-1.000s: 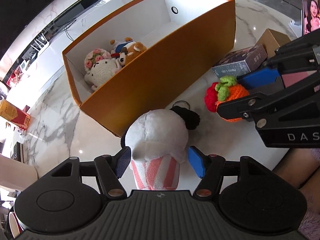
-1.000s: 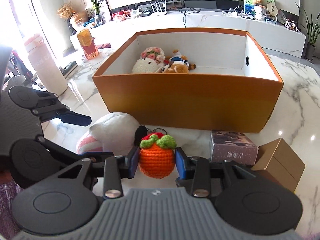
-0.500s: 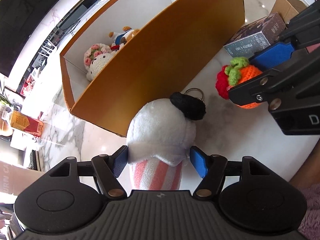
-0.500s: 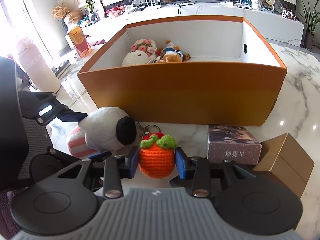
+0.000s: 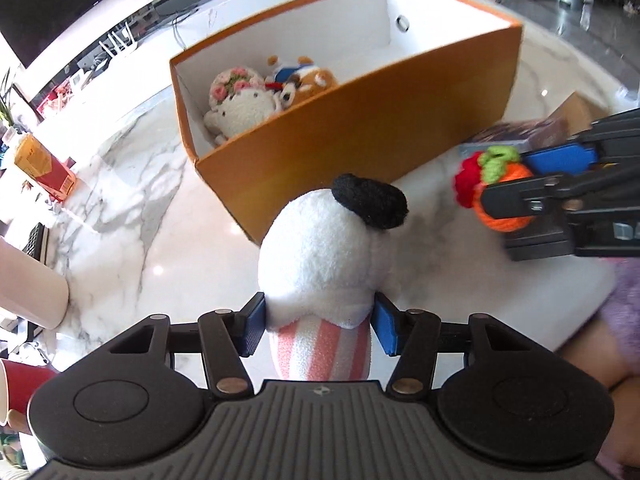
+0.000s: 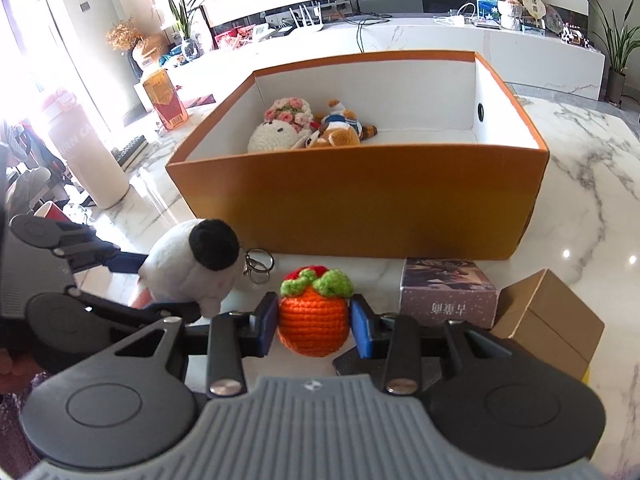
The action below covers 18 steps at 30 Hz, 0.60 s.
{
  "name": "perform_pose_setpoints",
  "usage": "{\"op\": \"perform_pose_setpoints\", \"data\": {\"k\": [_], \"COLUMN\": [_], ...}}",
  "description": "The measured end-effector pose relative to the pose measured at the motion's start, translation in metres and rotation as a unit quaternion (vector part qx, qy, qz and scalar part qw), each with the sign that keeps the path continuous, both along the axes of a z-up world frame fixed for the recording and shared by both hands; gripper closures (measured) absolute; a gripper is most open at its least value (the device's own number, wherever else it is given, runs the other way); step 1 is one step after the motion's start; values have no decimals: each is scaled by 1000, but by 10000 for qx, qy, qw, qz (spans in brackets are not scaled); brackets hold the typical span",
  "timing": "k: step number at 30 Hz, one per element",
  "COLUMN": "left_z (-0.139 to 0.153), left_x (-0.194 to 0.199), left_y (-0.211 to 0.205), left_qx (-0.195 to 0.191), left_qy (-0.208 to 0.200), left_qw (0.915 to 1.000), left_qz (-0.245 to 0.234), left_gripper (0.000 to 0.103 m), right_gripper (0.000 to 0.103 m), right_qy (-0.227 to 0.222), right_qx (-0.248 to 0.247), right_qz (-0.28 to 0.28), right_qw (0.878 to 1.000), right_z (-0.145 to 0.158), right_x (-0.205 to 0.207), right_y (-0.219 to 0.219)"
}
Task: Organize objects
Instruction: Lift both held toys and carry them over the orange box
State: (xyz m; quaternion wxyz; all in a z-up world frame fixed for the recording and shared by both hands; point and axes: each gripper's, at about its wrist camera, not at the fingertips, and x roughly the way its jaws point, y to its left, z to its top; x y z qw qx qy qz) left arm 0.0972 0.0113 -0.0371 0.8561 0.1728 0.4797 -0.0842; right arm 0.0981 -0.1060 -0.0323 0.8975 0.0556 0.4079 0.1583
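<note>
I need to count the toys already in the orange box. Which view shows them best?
The right wrist view: it looks over the box wall at the toys unblurred. The left wrist view shows them smaller, partly behind the wall.

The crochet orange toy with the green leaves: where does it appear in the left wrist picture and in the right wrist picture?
Left wrist view: the crochet orange toy sits at the right edge, between the right gripper's blue pads.
Right wrist view: it sits low in the centre, between that gripper's pads.
Shared landmark: the orange box, directly behind the toy in both views.
</note>
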Motion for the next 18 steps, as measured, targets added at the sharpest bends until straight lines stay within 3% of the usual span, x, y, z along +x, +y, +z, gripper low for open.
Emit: {"op": "perform_pose_setpoints", "data": {"k": [5,9,14,18], "left_z": [41,75,110,115], "left_x": [-25,-23,0,33], "left_y": [-9,-15,-26,-38], "left_qx": [-360,-394,-195,192], "left_qy": [-357,-665,-976,-955], "left_qw": [9980,9950,9896,9862], "left_qz": [-377,-639,-1037,-1340], "left_gripper": [39,39,39,39], "right_gripper": [62,62,62,62], "right_qy": [-161,-385,-688,-816], "right_qx": [231,419,629,755], "right_qz": [76,106,134,98], "right_qw": [9996,9983,9956,9938], "right_z": [19,39,68,86], "right_x": [-1,3,18,36], "right_y": [-10,-17,-28,-36]}}
